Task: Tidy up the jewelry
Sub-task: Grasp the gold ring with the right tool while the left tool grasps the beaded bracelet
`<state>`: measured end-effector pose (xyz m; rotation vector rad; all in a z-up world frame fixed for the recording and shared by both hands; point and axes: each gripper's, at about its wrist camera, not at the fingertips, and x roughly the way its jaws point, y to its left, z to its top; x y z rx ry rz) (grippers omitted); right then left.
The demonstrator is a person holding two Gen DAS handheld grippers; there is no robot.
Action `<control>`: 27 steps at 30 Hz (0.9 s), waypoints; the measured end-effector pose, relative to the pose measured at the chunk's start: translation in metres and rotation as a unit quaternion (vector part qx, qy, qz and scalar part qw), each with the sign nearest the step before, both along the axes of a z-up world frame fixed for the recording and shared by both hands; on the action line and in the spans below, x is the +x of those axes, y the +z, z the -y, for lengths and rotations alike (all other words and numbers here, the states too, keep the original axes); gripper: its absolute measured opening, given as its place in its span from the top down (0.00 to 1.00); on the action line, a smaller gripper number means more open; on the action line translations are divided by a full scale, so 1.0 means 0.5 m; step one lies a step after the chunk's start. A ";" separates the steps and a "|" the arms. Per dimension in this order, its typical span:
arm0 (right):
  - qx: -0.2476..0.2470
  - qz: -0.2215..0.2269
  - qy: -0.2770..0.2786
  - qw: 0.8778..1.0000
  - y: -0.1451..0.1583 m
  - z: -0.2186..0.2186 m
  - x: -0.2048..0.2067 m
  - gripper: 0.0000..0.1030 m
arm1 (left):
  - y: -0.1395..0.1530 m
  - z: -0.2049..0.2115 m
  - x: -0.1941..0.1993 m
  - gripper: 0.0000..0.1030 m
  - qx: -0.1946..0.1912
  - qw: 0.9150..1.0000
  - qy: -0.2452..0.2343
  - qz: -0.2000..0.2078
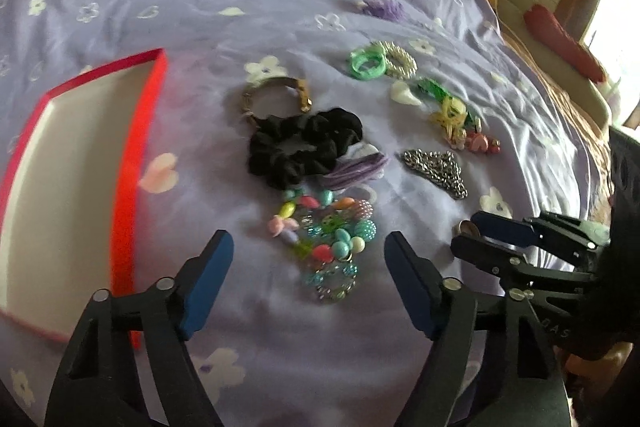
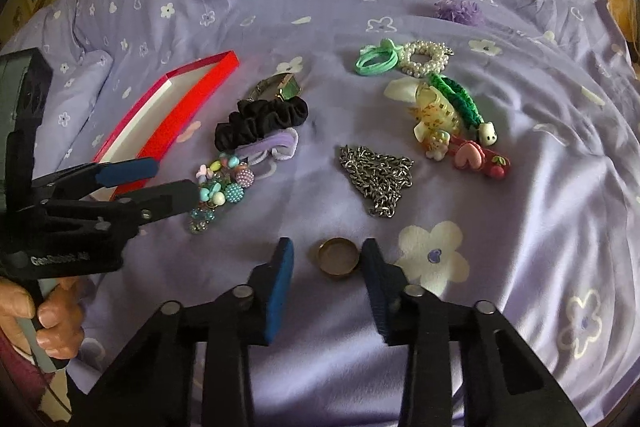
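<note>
A string of colourful beads [image 1: 320, 239] lies on the purple flowered bedspread [image 1: 200, 7], and my left gripper [image 1: 309, 241] stands open on either side of it without touching it. A small gold ring [image 2: 335, 259] lies flat between the jaws of my right gripper [image 2: 328, 247]. The right pad is at the ring's edge and the left pad is clear of it, so this gripper is open. An open red box [image 1: 136, 163] with a white inside sits left of the beads. The right wrist view shows the left gripper [image 2: 176, 179] over the beads [image 2: 224, 183].
Around the beads lie a black scrunchie [image 1: 304, 147], a gold bangle [image 1: 276, 95], a silver chain [image 2: 378, 175], a green hair tie [image 2: 376, 61], a pearl scrunchie [image 2: 426, 57], hair clips [image 2: 460, 123] and a purple pompom [image 2: 458, 11]. A hand [image 2: 52, 323] holds the left gripper's handle.
</note>
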<state>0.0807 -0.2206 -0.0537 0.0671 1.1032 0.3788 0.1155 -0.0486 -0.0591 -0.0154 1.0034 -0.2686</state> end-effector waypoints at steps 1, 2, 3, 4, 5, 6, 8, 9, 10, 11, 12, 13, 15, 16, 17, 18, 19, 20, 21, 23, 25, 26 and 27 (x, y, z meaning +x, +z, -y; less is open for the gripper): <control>0.003 -0.006 0.000 1.000 -0.003 0.002 0.004 0.70 | -0.007 0.005 0.005 0.31 0.001 1.000 -0.004 -0.006; 0.006 -0.010 0.000 1.000 -0.006 0.003 0.006 0.71 | -0.012 0.006 0.008 0.33 0.001 1.000 -0.007 -0.011; 0.008 -0.013 -0.001 1.000 -0.008 0.005 0.008 0.71 | -0.020 0.009 0.013 0.39 0.000 1.000 -0.011 -0.020; 0.011 -0.017 -0.002 1.000 -0.010 0.007 0.009 0.72 | -0.024 0.011 0.016 0.46 -0.001 1.000 -0.015 -0.026; 0.013 -0.019 -0.002 1.000 -0.011 0.007 0.009 0.72 | -0.028 0.012 0.019 0.50 -0.002 0.999 -0.018 -0.029; 0.013 -0.019 -0.003 1.000 -0.011 0.008 0.010 0.74 | -0.029 0.012 0.020 0.55 -0.004 0.999 -0.020 -0.030; 0.010 -0.019 -0.004 1.000 -0.012 0.008 0.009 0.77 | -0.028 0.012 0.023 0.67 -0.011 0.999 -0.027 -0.030; 0.012 -0.019 -0.005 1.000 -0.011 0.009 0.009 0.77 | -0.029 0.010 0.023 0.76 -0.013 0.999 -0.028 -0.030; 0.013 -0.018 -0.006 1.000 -0.011 0.010 0.009 0.77 | -0.030 0.008 0.022 0.84 -0.019 0.999 -0.029 -0.032; 0.015 -0.017 -0.007 1.000 -0.010 0.012 0.008 0.77 | -0.030 0.005 0.021 0.85 -0.024 0.999 -0.029 -0.033; 0.015 -0.015 -0.008 1.000 -0.009 0.012 0.008 0.77 | -0.028 0.002 0.020 0.86 -0.029 0.999 -0.028 -0.032; 0.016 -0.011 -0.010 1.000 -0.006 0.013 0.006 0.77 | -0.026 -0.001 0.018 0.89 -0.031 0.999 -0.027 -0.031; 0.017 -0.006 -0.013 1.000 -0.002 0.015 0.004 0.77 | -0.020 -0.004 0.013 0.90 -0.035 0.999 -0.027 -0.026; 0.019 -0.003 -0.015 1.000 0.001 0.017 0.002 0.77 | -0.017 -0.005 0.010 0.90 -0.037 0.999 -0.027 -0.025; 0.021 -0.001 -0.017 1.000 0.003 0.019 0.001 0.77 | -0.014 -0.007 0.005 0.90 -0.039 0.999 -0.028 -0.024; 0.022 -0.001 -0.018 1.000 0.004 0.019 0.000 0.77 | -0.011 -0.011 0.003 0.90 -0.040 0.999 -0.028 -0.023; 0.024 0.000 -0.020 1.000 0.007 0.020 0.000 0.77 | -0.008 -0.014 -0.002 0.90 -0.042 0.998 -0.028 -0.022; 0.025 0.001 -0.021 0.999 0.008 0.021 -0.003 0.78 | -0.005 -0.017 -0.006 0.90 -0.046 0.998 -0.028 -0.022; 0.026 0.002 -0.021 0.999 0.009 0.022 -0.004 0.77 | -0.003 -0.021 -0.010 0.90 -0.048 0.998 -0.027 -0.022; 0.028 0.003 -0.020 0.999 0.012 0.021 -0.008 0.77 | 0.001 -0.027 -0.018 0.90 -0.049 0.998 -0.026 -0.019; 0.029 0.006 -0.020 0.999 0.016 0.018 -0.011 0.77 | 0.005 -0.031 -0.025 0.90 -0.047 0.999 -0.024 -0.014; 0.030 0.006 -0.019 0.999 0.018 0.017 -0.012 0.77 | 0.006 -0.035 -0.029 0.90 -0.048 0.998 -0.025 -0.015; 0.031 0.006 -0.018 0.999 0.019 0.016 -0.013 0.77 | 0.005 -0.037 -0.031 0.90 -0.047 0.998 -0.024 -0.018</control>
